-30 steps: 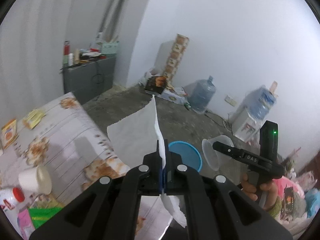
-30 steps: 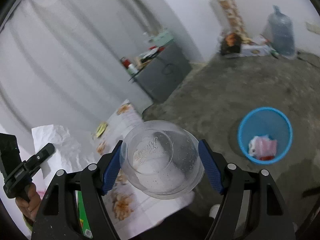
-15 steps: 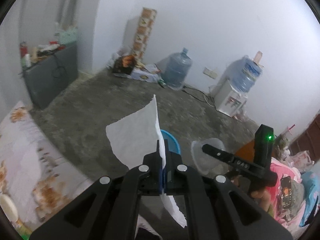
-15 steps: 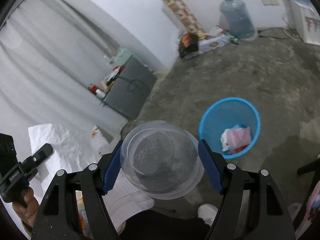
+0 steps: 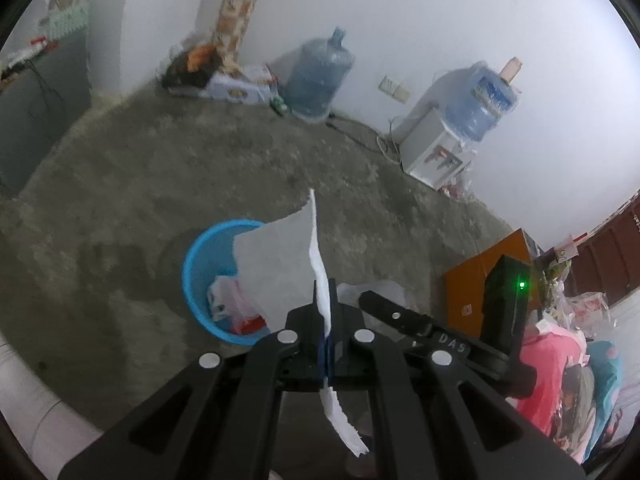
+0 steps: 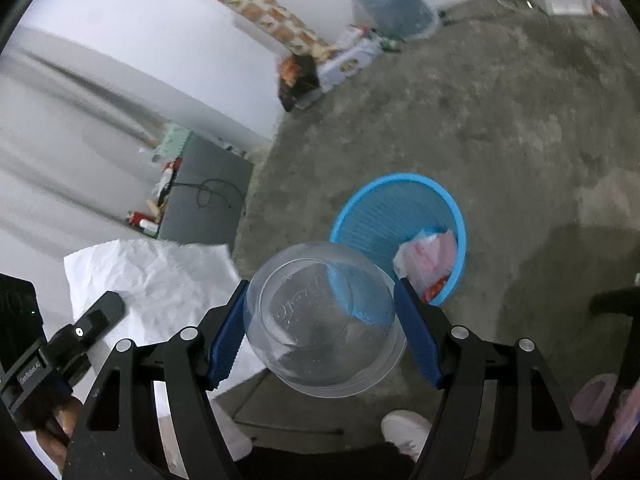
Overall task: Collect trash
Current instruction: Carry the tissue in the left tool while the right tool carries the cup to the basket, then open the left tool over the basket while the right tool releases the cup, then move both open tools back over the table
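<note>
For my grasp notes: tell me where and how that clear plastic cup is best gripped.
Grip the clear plastic cup across its round side wall, one finger on each side, as the right gripper does now. The wall tapers toward the base, so clamp near the wider rim end, gently; thin plastic likely buckles.

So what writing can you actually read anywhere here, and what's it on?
"DAS": right tongs, on the black arm, seen from the left camera.
"GeRobot AI", roughly: left tongs, small label, uncertain.
Embossed script on the clear cup: unreadable.
Boxes by the wall: too blurred.
</note>
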Demonstrator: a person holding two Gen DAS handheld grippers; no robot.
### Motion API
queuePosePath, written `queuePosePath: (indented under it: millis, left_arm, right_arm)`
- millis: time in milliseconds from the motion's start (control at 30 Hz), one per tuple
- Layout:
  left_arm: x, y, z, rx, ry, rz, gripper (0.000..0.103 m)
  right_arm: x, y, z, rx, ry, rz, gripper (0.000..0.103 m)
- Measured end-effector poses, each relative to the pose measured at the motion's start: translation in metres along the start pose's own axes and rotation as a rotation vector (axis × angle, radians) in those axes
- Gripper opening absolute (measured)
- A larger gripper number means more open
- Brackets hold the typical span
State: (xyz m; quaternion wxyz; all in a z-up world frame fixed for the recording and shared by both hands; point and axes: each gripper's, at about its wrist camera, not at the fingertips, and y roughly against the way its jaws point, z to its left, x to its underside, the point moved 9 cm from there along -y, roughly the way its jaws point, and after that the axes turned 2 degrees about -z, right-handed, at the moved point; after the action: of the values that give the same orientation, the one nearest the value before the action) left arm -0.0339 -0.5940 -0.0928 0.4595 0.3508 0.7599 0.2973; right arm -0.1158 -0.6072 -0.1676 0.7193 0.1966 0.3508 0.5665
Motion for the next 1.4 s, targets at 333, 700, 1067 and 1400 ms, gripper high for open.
queuePosePath:
  millis: [333,700,1067,1400]
  left_arm:
    - [-0.013,-0.100,0.046,-0.136,0.043,0.084,0.043]
    - [-0.008,-0.099,0.095,-0.270,0.134,0.065,0.057]
    - [-0.012,-0.035,0.083,-0.254,0.124,-0.020,0.061]
    - [0.017,0.037,0.064,-0.283,0.073,-0.025,0.067]
  right_arm:
    - [-0.025,-0.078,-0.037,-0.014,-0.114,0.056,0.072]
    - [-0.003,-0.119,-0.074,0.083,-0.181,0.134,0.078]
    - [0.002,-0.082,-0.061,-0.018,-0.241,0.101,0.078]
    - [0.030,-0.030,0.011,-0.081,-0.130,0.101,0.079]
